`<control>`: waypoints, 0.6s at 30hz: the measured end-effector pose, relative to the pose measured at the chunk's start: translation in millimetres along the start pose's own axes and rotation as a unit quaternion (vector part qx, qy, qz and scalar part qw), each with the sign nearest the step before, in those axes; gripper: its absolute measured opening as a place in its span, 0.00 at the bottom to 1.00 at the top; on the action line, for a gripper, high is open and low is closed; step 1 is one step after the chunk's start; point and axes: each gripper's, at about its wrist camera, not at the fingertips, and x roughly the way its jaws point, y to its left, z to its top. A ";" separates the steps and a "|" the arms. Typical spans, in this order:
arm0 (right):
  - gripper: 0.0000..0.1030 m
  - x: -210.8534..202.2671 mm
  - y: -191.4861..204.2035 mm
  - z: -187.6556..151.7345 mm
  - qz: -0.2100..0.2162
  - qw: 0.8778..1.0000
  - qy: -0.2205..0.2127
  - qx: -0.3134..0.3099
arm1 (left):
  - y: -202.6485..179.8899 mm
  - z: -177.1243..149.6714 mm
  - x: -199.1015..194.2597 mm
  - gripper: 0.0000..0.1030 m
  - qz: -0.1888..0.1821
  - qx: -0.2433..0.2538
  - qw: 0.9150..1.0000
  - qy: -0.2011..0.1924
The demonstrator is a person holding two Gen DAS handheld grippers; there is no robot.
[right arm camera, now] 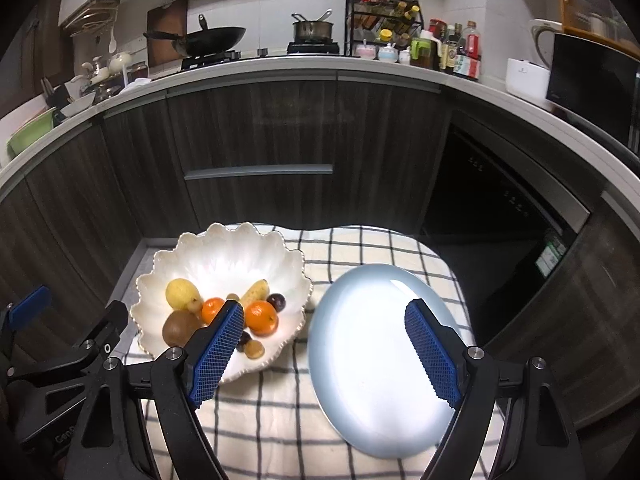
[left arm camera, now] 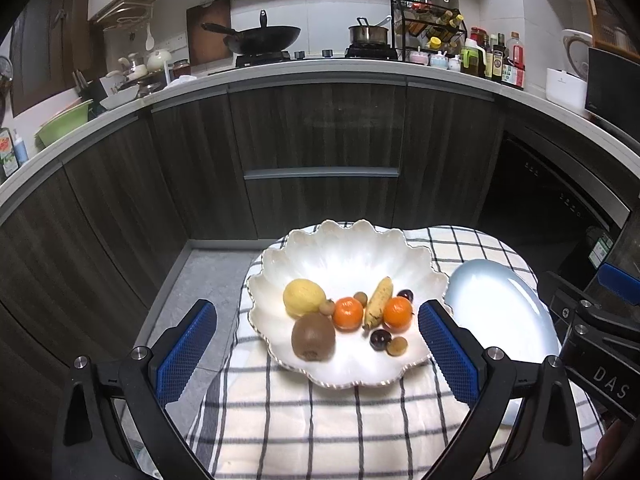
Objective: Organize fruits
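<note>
A white scalloped bowl [left arm camera: 344, 252] [right arm camera: 224, 256] on a checked cloth holds a lemon [left arm camera: 303, 296], a kiwi [left arm camera: 313, 336], two tangerines [left arm camera: 348, 313] [left arm camera: 398, 312], a small banana [left arm camera: 379, 302], dark plums [left arm camera: 380, 339] and small brown longans [left arm camera: 397, 346]. A pale blue plate [right arm camera: 376, 364] [left arm camera: 500, 304] lies bare to its right. My left gripper [left arm camera: 318, 344] is open and empty, above the bowl's near side. My right gripper [right arm camera: 324, 344] is open and empty, above the plate's left part.
The checked cloth [left arm camera: 320, 432] covers a small table with a grey floor [left arm camera: 200, 280] to the left. Dark cabinets [left arm camera: 320, 140] stand behind. The counter holds a wok [left arm camera: 260, 38], a pot [left arm camera: 368, 34] and bottles [left arm camera: 492, 58].
</note>
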 end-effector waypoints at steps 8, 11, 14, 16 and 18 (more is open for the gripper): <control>0.81 -30.9 -23.2 -23.6 -0.007 1.000 -0.004 0.024 | -11.0 -16.5 -33.8 1.00 -0.009 0.009 1.000 -0.009; 0.81 -40.7 -29.1 -31.3 -0.010 0.999 -0.005 0.033 | -15.6 -22.1 -45.6 1.00 -0.010 0.015 1.000 -0.013; 0.81 -52.1 -34.4 -39.0 -0.019 0.999 -0.009 0.037 | -17.0 -27.3 -55.5 1.00 -0.013 0.015 1.000 -0.014; 0.81 -59.3 -36.8 -44.4 -0.020 0.999 -0.010 0.040 | -17.4 -30.9 -62.9 1.00 -0.014 0.013 1.000 -0.015; 0.81 -66.0 -38.2 -49.6 -0.018 0.999 -0.013 0.044 | -18.1 -33.9 -67.7 1.00 -0.013 0.012 1.000 -0.015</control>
